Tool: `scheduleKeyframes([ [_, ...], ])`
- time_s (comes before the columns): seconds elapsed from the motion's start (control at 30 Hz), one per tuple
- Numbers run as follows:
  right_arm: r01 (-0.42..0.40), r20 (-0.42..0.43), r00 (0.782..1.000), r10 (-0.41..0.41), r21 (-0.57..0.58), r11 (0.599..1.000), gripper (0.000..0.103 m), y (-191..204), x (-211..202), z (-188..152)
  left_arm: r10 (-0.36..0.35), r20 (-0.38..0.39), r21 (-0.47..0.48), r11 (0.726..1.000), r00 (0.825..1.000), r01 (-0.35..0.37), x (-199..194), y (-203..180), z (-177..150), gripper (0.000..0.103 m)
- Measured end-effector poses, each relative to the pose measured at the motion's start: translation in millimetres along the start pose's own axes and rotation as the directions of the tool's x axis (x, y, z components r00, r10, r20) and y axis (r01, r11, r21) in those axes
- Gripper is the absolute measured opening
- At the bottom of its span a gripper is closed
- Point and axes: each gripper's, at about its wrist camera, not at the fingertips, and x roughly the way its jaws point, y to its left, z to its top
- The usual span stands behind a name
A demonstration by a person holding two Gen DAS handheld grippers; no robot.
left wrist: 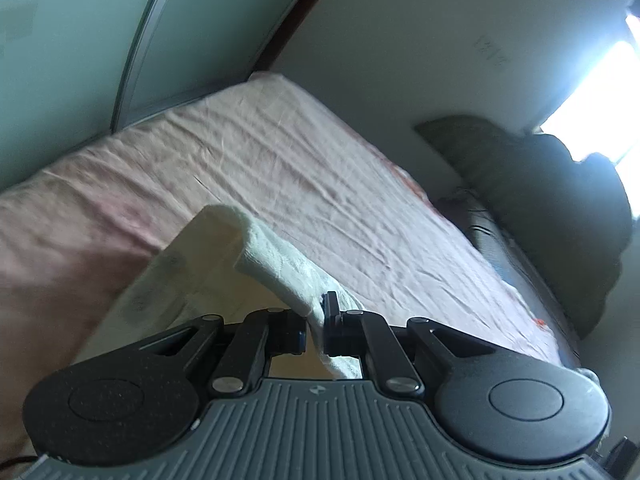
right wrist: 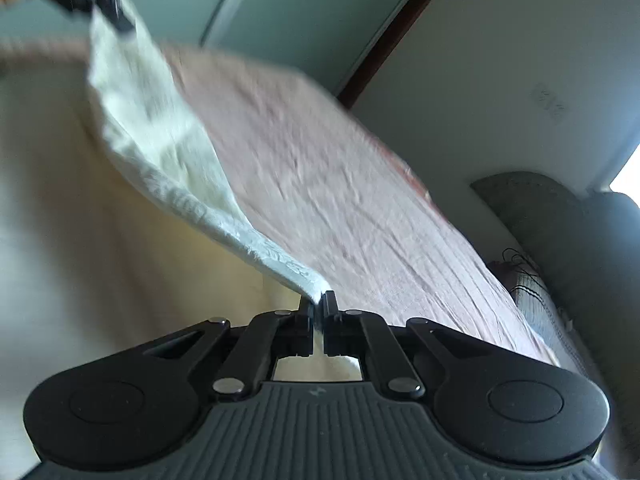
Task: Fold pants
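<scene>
Both the left gripper (left wrist: 316,320) and right gripper (right wrist: 318,316) pinch the soft, limp white pants (right wrist: 160,152) by one edge above the bed (left wrist: 280,160); corner holds suit them.

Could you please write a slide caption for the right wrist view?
Right claw and left claw pinch cream pants, lifting them over the pink-sheeted bed.

The soft cream-white fabric pants (right wrist: 160,148) show a faint crinkled texture and no print. Under them the bed's wrinkled cotton sheet (left wrist: 288,168) is pale pink, with a few red-orange marks along its far edge. Both matte plastic grippers, left gripper (left wrist: 316,320) and right gripper (right wrist: 319,312), are black with grey ribbed bodies. The padded headboard (right wrist: 560,232) is dull grey-green; the smooth sliding wardrobe door (left wrist: 72,52) is pale green.
</scene>
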Motion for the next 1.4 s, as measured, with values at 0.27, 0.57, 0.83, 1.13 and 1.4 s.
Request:
scheduleKeyframes([
  [0.27,-0.138,0.019,0.990,0.137,0.088,0.987,0.004,79,-133,-41,0.004,-0.065,0.080,0.997,0.998,0.001,-71,42,-61,0.007],
  [0.57,-0.178,-0.010,0.983,0.182,0.161,0.971,0.004,113,-142,-63,0.100,-0.093,0.045,0.994,0.991,-0.097,-86,71,-93,0.007],
  [0.83,-0.213,-0.042,0.973,0.227,0.217,0.953,0.004,123,-136,-74,0.215,-0.103,0.128,0.971,0.971,-0.201,-75,64,-104,0.007],
  [1.13,-0.262,-0.002,0.962,0.272,0.264,0.928,0.015,110,-161,-83,0.284,-0.084,0.135,0.953,0.955,-0.272,-97,50,-98,0.031],
  [1.4,0.136,-0.101,0.991,-0.093,0.664,0.736,0.049,-4,-202,-175,0.253,0.002,0.268,0.932,0.968,-0.244,-113,-15,-99,0.039],
])
